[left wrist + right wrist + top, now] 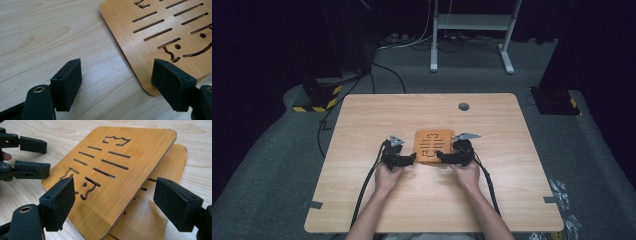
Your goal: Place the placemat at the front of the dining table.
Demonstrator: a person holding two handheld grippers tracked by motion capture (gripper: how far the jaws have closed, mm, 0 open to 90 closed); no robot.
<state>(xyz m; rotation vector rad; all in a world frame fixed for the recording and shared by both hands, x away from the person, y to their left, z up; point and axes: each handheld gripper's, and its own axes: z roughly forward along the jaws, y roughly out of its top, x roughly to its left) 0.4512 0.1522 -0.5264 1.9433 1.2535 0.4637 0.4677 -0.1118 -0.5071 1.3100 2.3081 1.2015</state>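
An orange bamboo board (432, 145) with cut-out slots lies mid-table. In the right gripper view it is two layers. The slotted upper board (120, 177) slants over a lower board (175, 162), with a shadowed gap between them on the near right side. My left gripper (412, 159) is at the board's left edge, open. One of its pads (172, 82) sits at the board's (160, 22) near corner and the other is over bare table. My right gripper (439, 156) is open, and its jaws (117, 195) straddle the upper board's near edge. The left gripper (48, 157) shows open at the far side.
The light wooden table (377, 200) has a grey grommet (463, 106) at the back and tape tabs at its front corners. Bare tabletop surrounds the board. A white desk frame (472, 22) and cables stand on the carpet behind.
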